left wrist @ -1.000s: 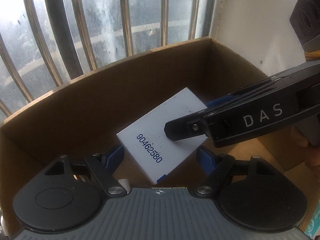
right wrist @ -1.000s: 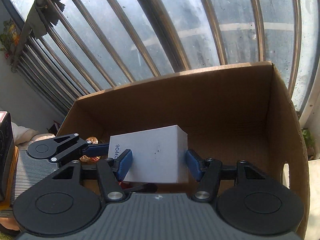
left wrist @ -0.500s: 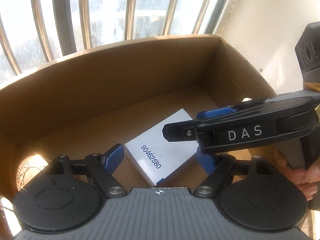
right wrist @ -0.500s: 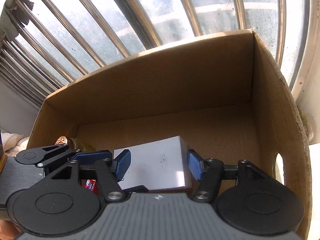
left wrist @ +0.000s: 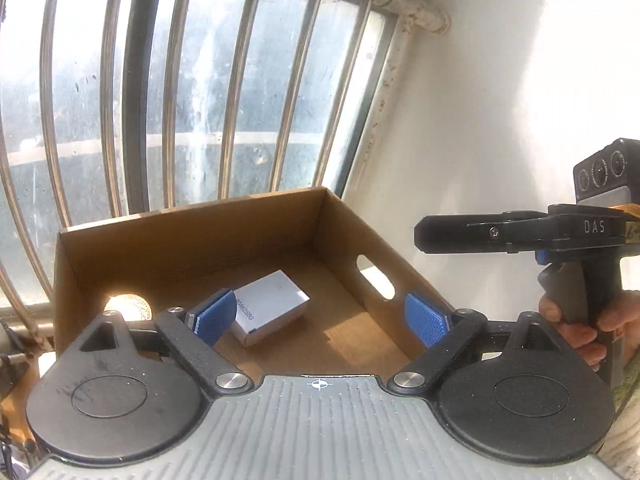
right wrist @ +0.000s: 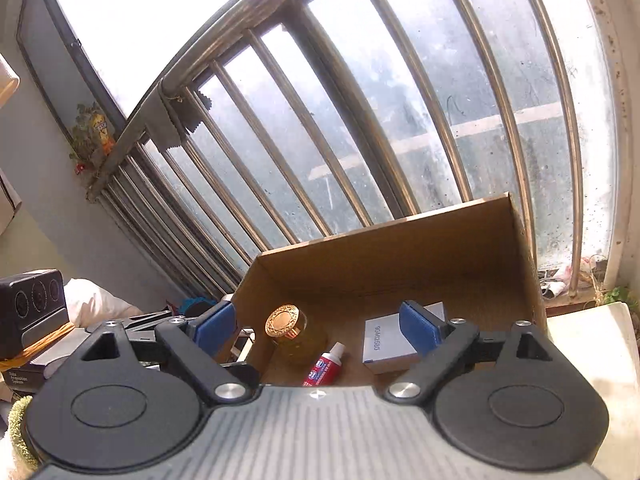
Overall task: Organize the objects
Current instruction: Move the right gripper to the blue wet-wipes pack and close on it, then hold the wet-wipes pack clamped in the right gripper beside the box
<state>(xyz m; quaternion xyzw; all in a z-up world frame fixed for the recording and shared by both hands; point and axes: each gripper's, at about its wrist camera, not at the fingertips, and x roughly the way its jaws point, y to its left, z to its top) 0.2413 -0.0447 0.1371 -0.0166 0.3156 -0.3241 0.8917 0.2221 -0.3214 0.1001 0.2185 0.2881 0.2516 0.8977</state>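
An open cardboard carton (left wrist: pixel 192 236) stands against a barred window. On its floor lies a white box with a blue printed number (left wrist: pixel 272 306), seen again in the right wrist view (right wrist: pixel 384 340). Beside it stand a gold-lidded jar (right wrist: pixel 286 322) and a red-and-white tube (right wrist: pixel 326 366). My left gripper (left wrist: pixel 320 316) hovers above the carton's near edge, its jaws opening, with nothing between the blue pads (left wrist: pixel 212 316). My right gripper (right wrist: pixel 316 326) is likewise raised, jaws opening and empty. It shows side-on at the right (left wrist: pixel 420 236), held by a hand (left wrist: pixel 580 320).
Metal window bars (left wrist: pixel 132 100) rise just behind the carton, and a white wall (left wrist: pixel 500 100) stands to its right. The carton's right wall has a handle slot (left wrist: pixel 376 276). A white ledge (right wrist: pixel 592 352) lies right of the carton; cloth and clutter (right wrist: pixel 92 300) crowd the left.
Both grippers let go of the white box, widened their jaws, and rose and drew back out of the carton. The white box now rests on the carton floor.
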